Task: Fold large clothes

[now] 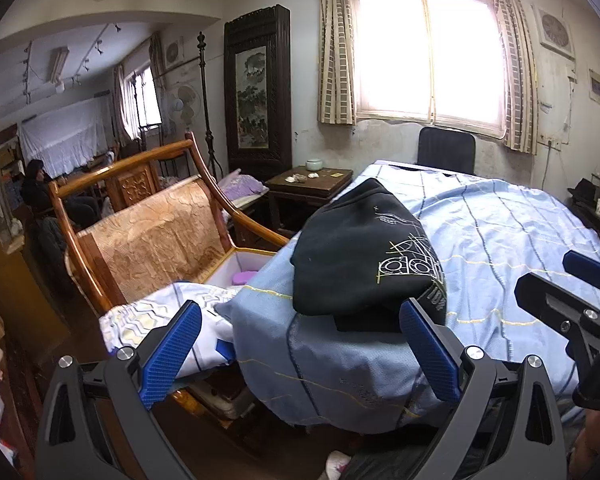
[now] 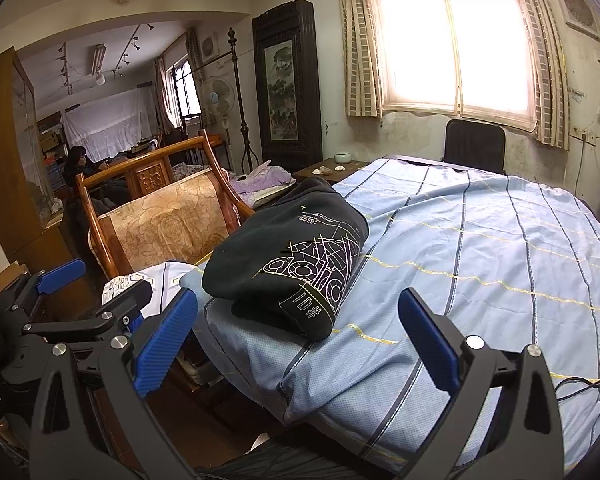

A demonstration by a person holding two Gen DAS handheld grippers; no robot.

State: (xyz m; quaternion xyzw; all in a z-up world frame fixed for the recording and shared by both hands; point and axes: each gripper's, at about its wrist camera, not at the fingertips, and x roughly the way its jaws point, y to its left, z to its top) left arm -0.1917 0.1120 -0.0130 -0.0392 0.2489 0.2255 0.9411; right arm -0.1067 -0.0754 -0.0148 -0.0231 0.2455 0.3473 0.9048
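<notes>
Left gripper [image 1: 300,344] jaws spread wide, holding nothing, off the bed corner. Right gripper [image 2: 298,340] same: wide apart, empty. Black sweatshirt [image 2: 288,264] lies folded near the corner of the blue striped bedspread [image 2: 480,248], print up, just ahead of both. Left of the bed: white box [image 1: 246,266] with something purple inside, patterned cloth [image 1: 160,312], wooden chair [image 1: 152,232]. Beyond: side table [image 1: 308,188], person seated [image 1: 40,188] far back.

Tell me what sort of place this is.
Most likely a lived-in bedroom in a home: a bed under a light blue striped cover bearing a folded black garment, a curtained window, and a carved wooden chair beside it.
</notes>
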